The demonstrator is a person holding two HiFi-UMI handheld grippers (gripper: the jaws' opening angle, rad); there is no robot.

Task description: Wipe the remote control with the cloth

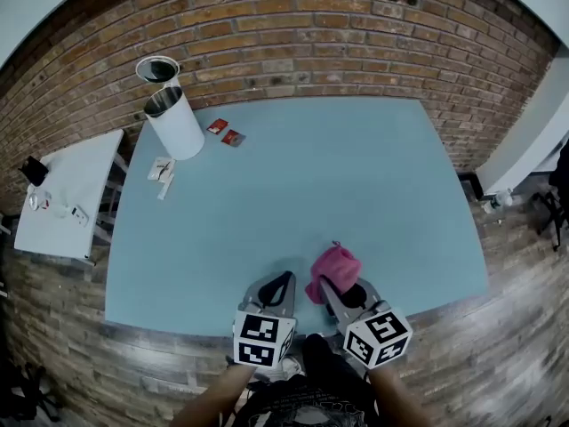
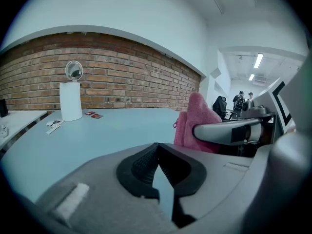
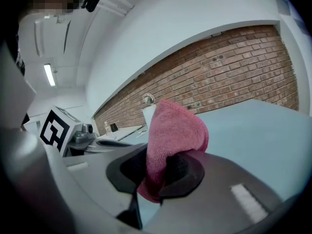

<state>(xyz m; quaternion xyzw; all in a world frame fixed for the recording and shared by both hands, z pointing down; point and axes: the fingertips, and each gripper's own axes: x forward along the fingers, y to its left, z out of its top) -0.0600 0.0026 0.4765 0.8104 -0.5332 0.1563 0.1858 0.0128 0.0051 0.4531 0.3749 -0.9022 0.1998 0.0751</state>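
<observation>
A: Where is the cloth?
B: The pink cloth is clamped in the fingers of the right gripper. It is bunched up and stands above them, over the near edge of the blue counter.
A: And the other hand?
B: The left gripper is just beside the right one, also at the near edge. Its fingers are pressed together with nothing between them.
A: Do the two grippers touch?
B: No, they sit side by side with a small gap, both pointing out across the counter.
A: Can you see the remote control?
B: Not for sure. A few small white things lie at the far left of the counter, near a white bin with its round lid up. They are too small to say whether one is the remote.
A: Anything else out there?
B: Red packets lie just right of the bin. A brick wall runs behind the counter, and a white side table stands to the left.
</observation>
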